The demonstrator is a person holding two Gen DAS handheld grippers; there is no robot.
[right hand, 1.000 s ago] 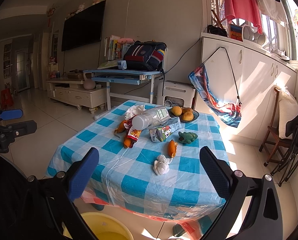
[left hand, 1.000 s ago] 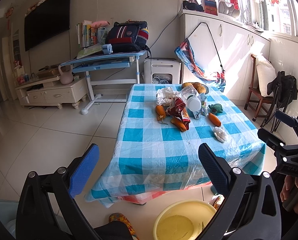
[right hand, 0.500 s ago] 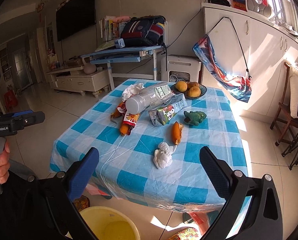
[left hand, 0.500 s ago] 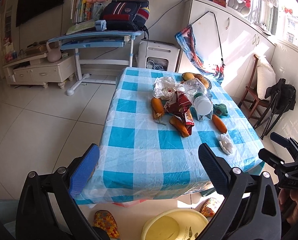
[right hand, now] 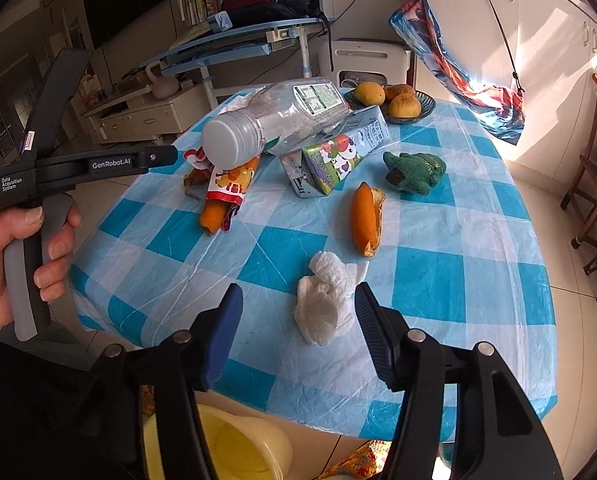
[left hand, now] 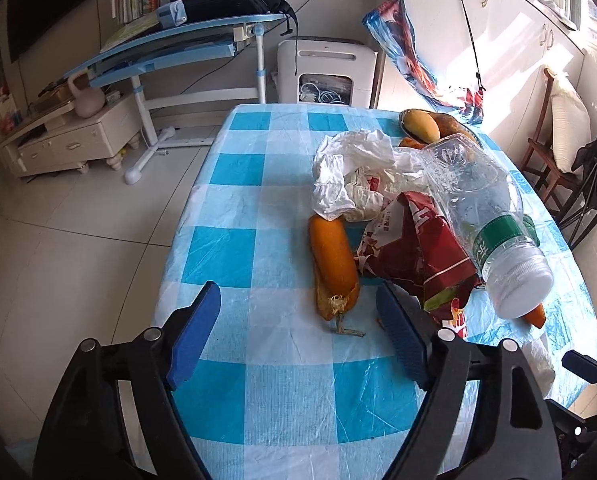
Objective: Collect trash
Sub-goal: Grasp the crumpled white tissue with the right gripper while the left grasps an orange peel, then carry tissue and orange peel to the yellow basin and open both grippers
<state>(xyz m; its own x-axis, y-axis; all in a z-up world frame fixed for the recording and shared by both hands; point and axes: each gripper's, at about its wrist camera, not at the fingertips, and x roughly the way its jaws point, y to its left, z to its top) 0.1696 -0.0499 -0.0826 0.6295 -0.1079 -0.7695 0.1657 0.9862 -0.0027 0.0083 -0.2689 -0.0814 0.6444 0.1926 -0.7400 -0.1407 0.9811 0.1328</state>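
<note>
i am holding my left gripper (left hand: 298, 330) over the checked tablecloth (left hand: 234, 248), fingers spread wide with nothing between them. just ahead of the gap, nearer my right finger, a long orange peel (left hand: 332, 264) is lying with its frayed end pointing back at me. beyond it a crumpled white plastic bag (left hand: 350, 176) is sitting, and to the right of my right fingertip a torn red snack wrapper (left hand: 414, 252) is lying under a clear plastic bottle (left hand: 482, 216), whose white cap is tilting toward me.

my right gripper (right hand: 298, 320) is also standing open and empty, and a wadded white tissue (right hand: 326, 300) is lying directly between and just ahead of the fingertips, not touching either pad as far as i can tell. straight beyond it another piece of orange peel (right hand: 365, 218) is resting.

the right view is showing things the left is not showing clearly: a milk carton (right hand: 338, 156) on its side under the bottle, a green knitted toy (right hand: 414, 168), a bowl of fruit (right hand: 390, 100) at the far edge, a yellow bin (right hand: 234, 448) on the floor below my fingers, and my left hand (right hand: 14, 264) gripping its handle. in the left view the tissue is showing only partly, off to the right behind my right finger.
</note>
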